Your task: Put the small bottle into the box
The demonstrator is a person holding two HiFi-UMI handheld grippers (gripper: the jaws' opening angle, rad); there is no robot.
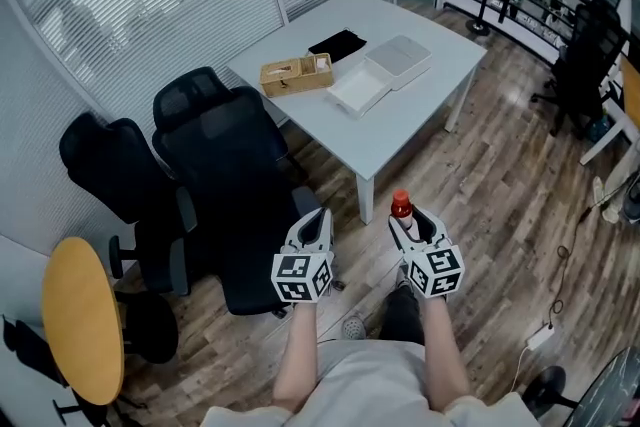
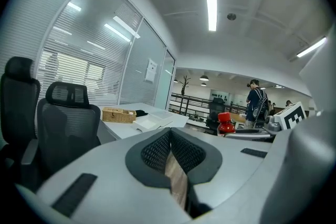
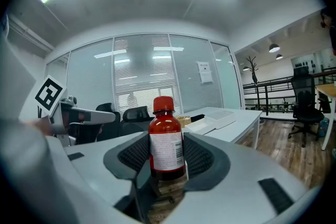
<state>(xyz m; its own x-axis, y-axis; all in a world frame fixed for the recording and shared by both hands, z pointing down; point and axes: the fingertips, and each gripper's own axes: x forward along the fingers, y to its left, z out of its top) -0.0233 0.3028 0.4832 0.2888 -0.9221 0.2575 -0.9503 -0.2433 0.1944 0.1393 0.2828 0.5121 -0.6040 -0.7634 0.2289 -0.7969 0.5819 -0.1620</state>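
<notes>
A small red bottle (image 3: 166,140) with a red cap and a white label stands upright between the jaws of my right gripper (image 3: 167,162), which is shut on it. In the head view the same bottle (image 1: 401,207) pokes up from the right gripper (image 1: 414,227), held over the wooden floor short of the table. My left gripper (image 1: 314,227) is beside it, shut and empty; in its own view the left gripper (image 2: 171,157) has its jaws closed on nothing. On the white table (image 1: 400,120) lies the open white box (image 1: 358,92), its lid (image 1: 398,61) beside it.
A wicker basket (image 1: 296,74) and a black item (image 1: 337,45) also lie on the table. Black office chairs (image 1: 232,185) stand left of the table, a round yellow table (image 1: 82,330) at lower left. A person (image 2: 256,103) stands far off in the left gripper view.
</notes>
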